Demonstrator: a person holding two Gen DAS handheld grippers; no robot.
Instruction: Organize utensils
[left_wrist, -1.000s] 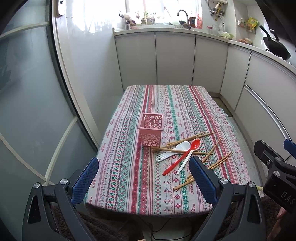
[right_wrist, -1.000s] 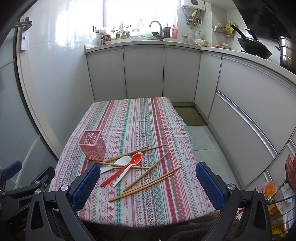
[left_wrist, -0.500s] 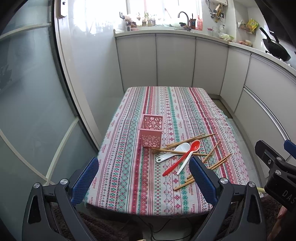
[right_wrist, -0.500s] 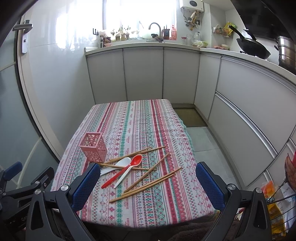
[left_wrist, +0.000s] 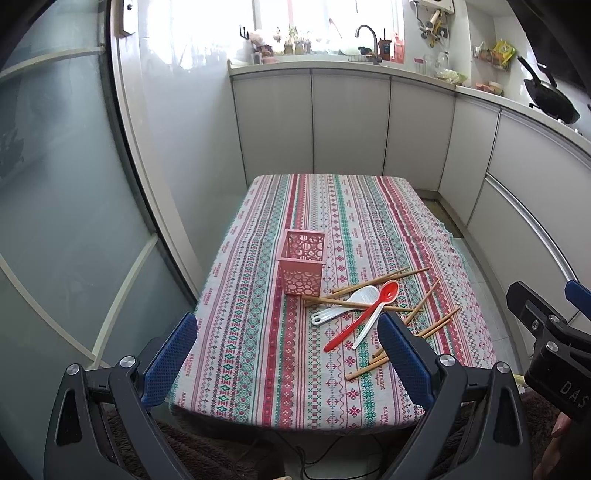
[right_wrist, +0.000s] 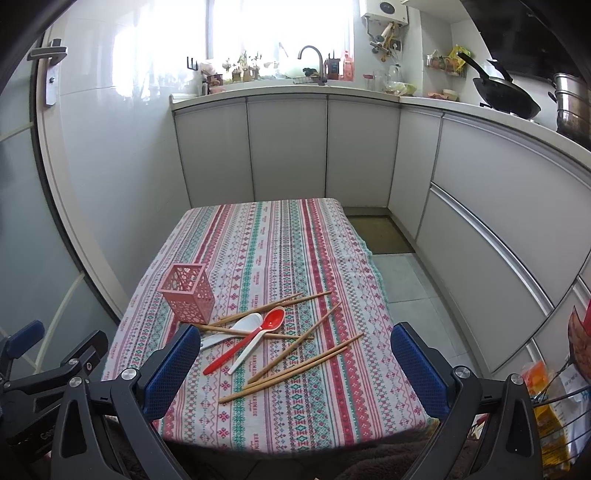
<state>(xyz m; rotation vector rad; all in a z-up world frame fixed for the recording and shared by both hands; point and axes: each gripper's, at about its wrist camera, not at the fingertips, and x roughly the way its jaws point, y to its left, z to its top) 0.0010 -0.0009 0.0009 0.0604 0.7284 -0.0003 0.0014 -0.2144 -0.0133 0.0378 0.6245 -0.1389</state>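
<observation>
Where chopsticks (right_wrist: 291, 373) scatter — perforated square holder (right_wrist: 188, 291).

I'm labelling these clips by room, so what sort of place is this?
Most likely a small home kitchen: a sink faucet on the counter, a black wok on the stove, and a cloth-covered table with scattered utensils.

A table (left_wrist: 258, 369) is seen, covered by a striped patterned cloth (right_wrist: 280, 236) in red, green and white. On the cloth a pink perforated holder (left_wrist: 303, 261) stands upright. Just to the right of the holder, wooden chopsticks (right_wrist: 291, 371) are scattered and crossed over one another. Among them, close to the holder's right side, a white spoon (left_wrist: 345, 304) and a red spoon (left_wrist: 364, 314) are laid, with one more white handle (left_wrist: 365, 328) beside the red one.
</observation>
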